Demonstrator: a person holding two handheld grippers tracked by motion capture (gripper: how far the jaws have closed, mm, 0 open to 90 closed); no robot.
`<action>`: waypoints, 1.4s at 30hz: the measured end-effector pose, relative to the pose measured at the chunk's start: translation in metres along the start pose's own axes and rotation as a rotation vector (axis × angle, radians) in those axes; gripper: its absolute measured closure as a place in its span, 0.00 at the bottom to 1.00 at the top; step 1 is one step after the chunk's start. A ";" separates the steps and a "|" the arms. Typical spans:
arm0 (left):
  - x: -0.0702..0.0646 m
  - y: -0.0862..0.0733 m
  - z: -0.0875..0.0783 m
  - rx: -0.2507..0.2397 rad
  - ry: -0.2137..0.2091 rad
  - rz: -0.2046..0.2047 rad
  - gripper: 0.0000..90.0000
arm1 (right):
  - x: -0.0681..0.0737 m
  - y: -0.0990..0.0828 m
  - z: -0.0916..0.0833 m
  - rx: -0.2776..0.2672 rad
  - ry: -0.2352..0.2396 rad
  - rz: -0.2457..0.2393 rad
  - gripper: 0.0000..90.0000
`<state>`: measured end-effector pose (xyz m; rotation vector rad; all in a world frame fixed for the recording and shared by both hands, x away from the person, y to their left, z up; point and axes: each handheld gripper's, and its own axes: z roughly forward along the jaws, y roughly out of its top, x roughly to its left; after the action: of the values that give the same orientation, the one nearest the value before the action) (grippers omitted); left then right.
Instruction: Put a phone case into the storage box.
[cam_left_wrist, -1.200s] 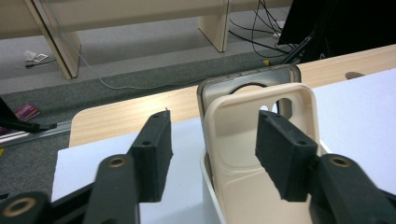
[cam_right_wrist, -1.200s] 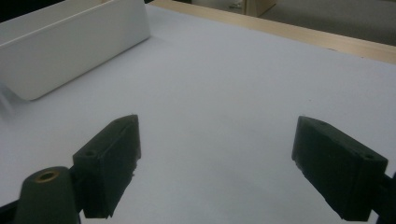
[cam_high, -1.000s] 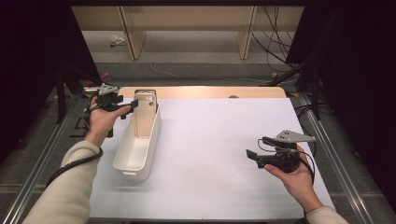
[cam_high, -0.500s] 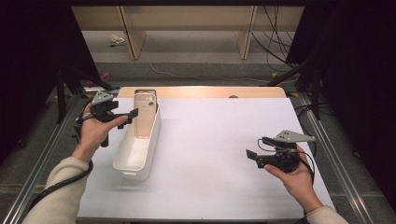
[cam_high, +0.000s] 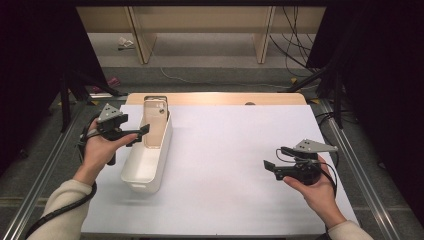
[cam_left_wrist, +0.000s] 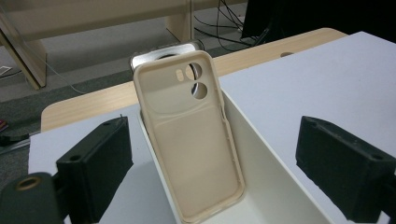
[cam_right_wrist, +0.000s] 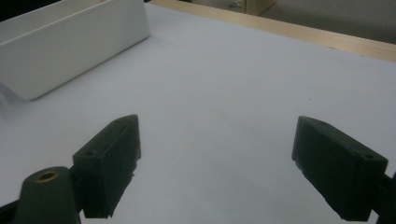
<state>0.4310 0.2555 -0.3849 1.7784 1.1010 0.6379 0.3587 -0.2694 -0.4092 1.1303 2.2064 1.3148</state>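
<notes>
the phone case (cam_left_wrist: 189, 140) leans upright against the far end of the white bin (cam_high: 147, 160) on the desk (cam_high: 240, 150). the left gripper (cam_high: 142, 131), just beside the bin, has just opened wide and holds nothing. the right gripper (cam_high: 271, 160) hovers well apart, wide and empty.

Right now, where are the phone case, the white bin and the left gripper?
phone case (cam_left_wrist: 191, 144): left gripper view, on its flat beige back.
white bin (cam_high: 145, 167): high view, on its bare inner floor.
left gripper (cam_high: 141, 133): high view, midway between its open black jaws.
</notes>
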 end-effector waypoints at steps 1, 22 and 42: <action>-0.001 -0.002 -0.001 0.000 -0.002 0.000 0.11 | 0.000 0.000 0.000 0.000 0.000 0.000 0.18; -0.022 -0.021 -0.023 -0.029 -0.047 0.011 0.10 | 0.000 0.000 0.001 -0.001 0.001 0.001 0.18; -0.036 -0.034 -0.035 -0.023 -0.074 0.010 0.06 | -0.001 0.000 0.001 0.000 0.001 0.002 0.18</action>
<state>0.3728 0.2454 -0.3984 1.7748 1.0315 0.5842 0.3599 -0.2698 -0.4095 1.1316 2.2064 1.3169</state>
